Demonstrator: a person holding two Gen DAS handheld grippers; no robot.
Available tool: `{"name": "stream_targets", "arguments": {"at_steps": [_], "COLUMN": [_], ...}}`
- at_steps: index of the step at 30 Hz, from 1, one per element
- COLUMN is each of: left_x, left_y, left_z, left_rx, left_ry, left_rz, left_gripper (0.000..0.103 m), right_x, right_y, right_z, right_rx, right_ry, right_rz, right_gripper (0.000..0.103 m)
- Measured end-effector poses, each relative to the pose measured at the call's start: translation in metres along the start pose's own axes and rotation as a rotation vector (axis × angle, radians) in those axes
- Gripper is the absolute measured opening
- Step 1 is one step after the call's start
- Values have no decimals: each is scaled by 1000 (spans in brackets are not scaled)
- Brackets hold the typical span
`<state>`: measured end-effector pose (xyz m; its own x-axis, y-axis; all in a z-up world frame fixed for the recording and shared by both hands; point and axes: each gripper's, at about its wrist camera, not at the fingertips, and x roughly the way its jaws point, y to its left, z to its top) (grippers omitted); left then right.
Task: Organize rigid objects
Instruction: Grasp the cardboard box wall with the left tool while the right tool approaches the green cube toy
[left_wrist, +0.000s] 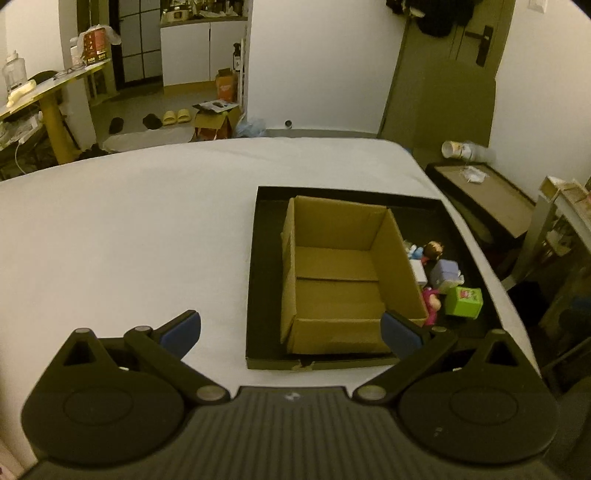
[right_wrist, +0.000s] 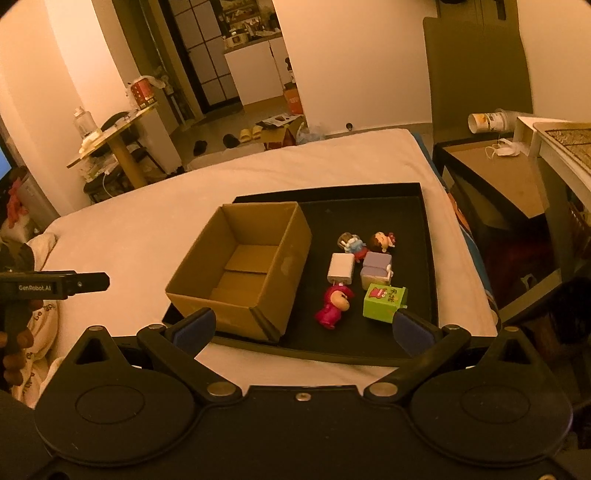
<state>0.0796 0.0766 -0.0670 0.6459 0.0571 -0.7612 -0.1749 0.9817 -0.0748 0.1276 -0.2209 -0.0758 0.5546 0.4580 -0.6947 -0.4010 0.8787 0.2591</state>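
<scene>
An empty cardboard box (right_wrist: 240, 269) (left_wrist: 340, 273) stands in the left part of a black tray (right_wrist: 424, 258) (left_wrist: 266, 221) on a white bed. To the right of the box lie several small toys: a pink figurine (right_wrist: 332, 304) (left_wrist: 433, 302), a green cube (right_wrist: 384, 303) (left_wrist: 463, 302), a white charger block (right_wrist: 340, 268), a lilac cube (right_wrist: 376, 269) (left_wrist: 445, 271) and a brown-haired figurine (right_wrist: 382, 240) (left_wrist: 432, 250). My right gripper (right_wrist: 303, 326) hovers open just before the tray's near edge. My left gripper (left_wrist: 291, 330) is open over the tray's near-left corner, holding nothing.
The white bed (left_wrist: 129, 229) spreads left of the tray. A dark side table (right_wrist: 491, 177) with a tipped cup (right_wrist: 487, 122) stands right of the bed. A hand (right_wrist: 14, 354) holds the other gripper's body at the left edge of the right wrist view.
</scene>
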Motion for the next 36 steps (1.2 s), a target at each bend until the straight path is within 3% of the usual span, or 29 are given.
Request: {"name": "stream_targets", "arguments": {"at_steps": [26,32,36], "left_x": [87,100,107], "left_y": [3,6,2], "left_z": [12,16,19], "left_rx": [-49,-78,-68], "left_ry": [83,83,98], "left_rz": [-19,3,0], "left_gripper": [100,83,79], "right_x": [67,79,86], "right_y": [-28,-32,-35], "right_z": [3,6,8], "right_rx": [67,71,76], "right_ry": [91,95,88], "right_rz": [-97,-111,-124], "right_gripper": [101,96,92]}}
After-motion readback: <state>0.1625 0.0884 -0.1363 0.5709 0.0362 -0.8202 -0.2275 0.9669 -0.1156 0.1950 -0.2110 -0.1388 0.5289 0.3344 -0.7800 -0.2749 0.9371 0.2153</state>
